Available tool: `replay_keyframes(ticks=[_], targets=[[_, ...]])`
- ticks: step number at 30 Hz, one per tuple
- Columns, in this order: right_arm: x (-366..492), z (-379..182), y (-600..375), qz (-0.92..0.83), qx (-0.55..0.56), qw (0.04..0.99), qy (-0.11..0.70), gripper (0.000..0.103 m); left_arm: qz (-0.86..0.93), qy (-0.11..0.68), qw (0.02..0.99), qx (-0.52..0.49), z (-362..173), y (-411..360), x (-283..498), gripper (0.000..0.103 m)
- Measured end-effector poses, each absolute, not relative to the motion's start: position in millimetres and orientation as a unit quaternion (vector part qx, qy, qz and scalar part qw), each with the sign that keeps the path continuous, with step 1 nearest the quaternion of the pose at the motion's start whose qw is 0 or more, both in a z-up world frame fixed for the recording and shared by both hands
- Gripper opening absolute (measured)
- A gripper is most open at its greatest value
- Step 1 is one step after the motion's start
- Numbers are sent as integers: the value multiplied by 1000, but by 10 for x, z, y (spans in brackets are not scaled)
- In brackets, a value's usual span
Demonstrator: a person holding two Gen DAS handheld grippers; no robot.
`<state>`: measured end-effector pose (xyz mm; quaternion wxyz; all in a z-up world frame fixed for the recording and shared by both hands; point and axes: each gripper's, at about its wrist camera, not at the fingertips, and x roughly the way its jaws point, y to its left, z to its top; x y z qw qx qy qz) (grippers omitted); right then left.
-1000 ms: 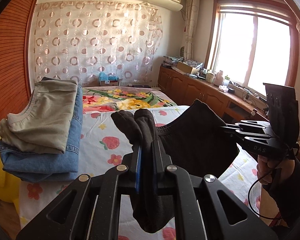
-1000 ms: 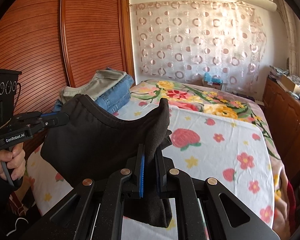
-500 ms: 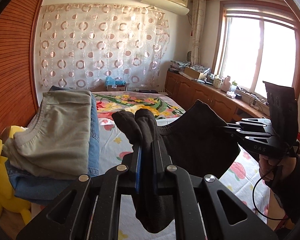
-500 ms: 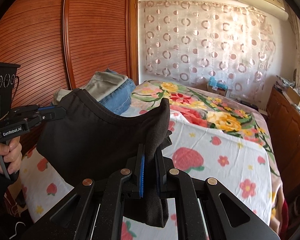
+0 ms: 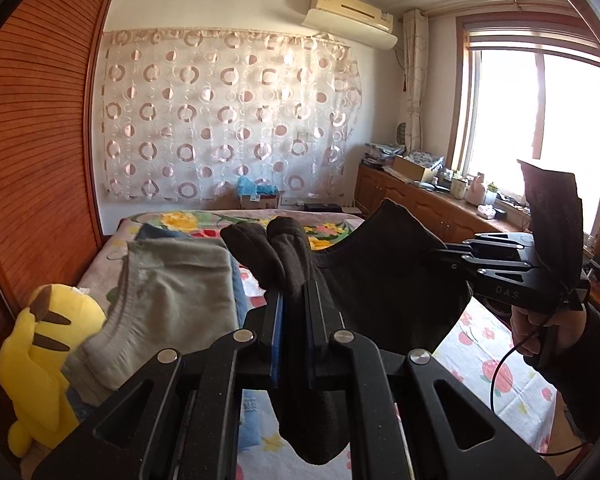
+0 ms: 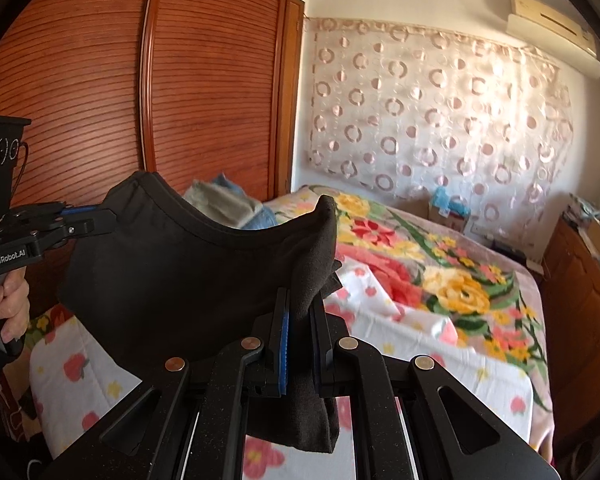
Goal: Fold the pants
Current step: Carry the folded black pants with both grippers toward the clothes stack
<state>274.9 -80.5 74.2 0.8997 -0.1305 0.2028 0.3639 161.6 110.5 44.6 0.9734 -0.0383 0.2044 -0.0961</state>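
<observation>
The black pants [image 5: 384, 280] hang in the air above the bed, stretched between both grippers. My left gripper [image 5: 294, 300] is shut on one bunched end of the pants; it also shows in the right wrist view [image 6: 100, 216] at the left. My right gripper [image 6: 300, 320] is shut on the other end of the black pants [image 6: 188, 272]; it shows in the left wrist view [image 5: 440, 252] at the right. The cloth sags in a curve between the two grips.
A stack of folded clothes, grey pants [image 5: 172, 292] on blue jeans [image 5: 240, 292], lies on the bed's left side beside a yellow plush toy [image 5: 36, 360]. The floral bed sheet [image 6: 440, 288] spreads below. A wooden wardrobe [image 6: 140, 80] stands left, cabinets [image 5: 420, 204] under the window right.
Both grippers have risen and tilted up with the pants still held. The folded stack now sits lower and nearer in the left wrist view, and the plush toy shows more fully.
</observation>
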Motion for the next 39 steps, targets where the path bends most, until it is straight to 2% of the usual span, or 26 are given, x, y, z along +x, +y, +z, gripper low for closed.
replay_keyframes(ticks=[24, 39], targets=[[3589, 821, -203, 424, -146, 879, 160, 8, -11, 152, 988, -42, 668, 1629, 1555, 10], [3737, 610, 239, 435, -202, 867, 133, 8, 5, 185, 980, -71, 306, 1714, 1513, 10]])
